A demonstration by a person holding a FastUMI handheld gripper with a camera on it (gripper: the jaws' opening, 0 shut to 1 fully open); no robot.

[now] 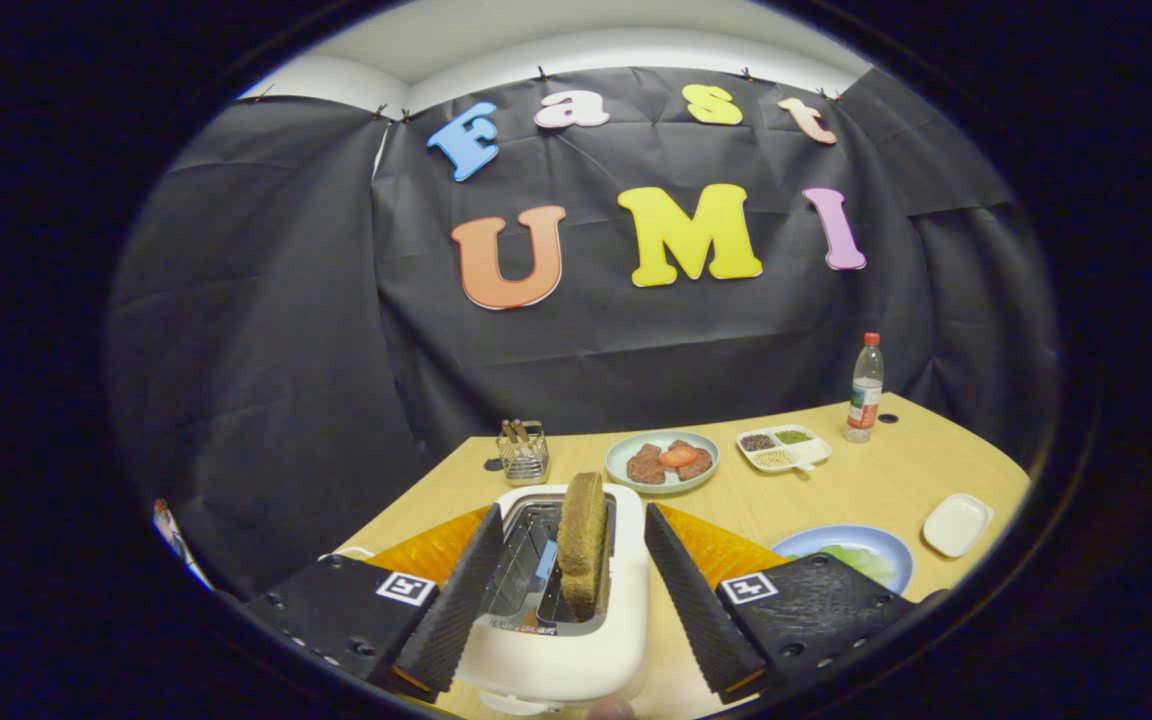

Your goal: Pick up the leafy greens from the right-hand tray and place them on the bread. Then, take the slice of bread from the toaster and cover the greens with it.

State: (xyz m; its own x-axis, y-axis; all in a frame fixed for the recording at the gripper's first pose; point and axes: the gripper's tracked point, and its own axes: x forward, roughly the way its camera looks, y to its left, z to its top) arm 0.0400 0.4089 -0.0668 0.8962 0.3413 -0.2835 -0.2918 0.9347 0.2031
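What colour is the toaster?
White, with a brown bread slice standing in it; the toaster sits between the open tongs in the gripper view.

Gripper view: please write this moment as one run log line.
gripper: open, fingers either side of toaster | bread slice: upright in slot, not gripped | greens: on blue plate

The gripper (pixel 564 590) stands wide open, fingers astride the white plastic toaster (pixel 561 640); the upright brown bread slice (pixel 583 545) rises between them, untouched, with open gaps either side. Beyond the fingertips lies bare light wooden tabletop (pixel 866 490), then a wire basket (pixel 523 452) and a grey plate (pixel 661 462).
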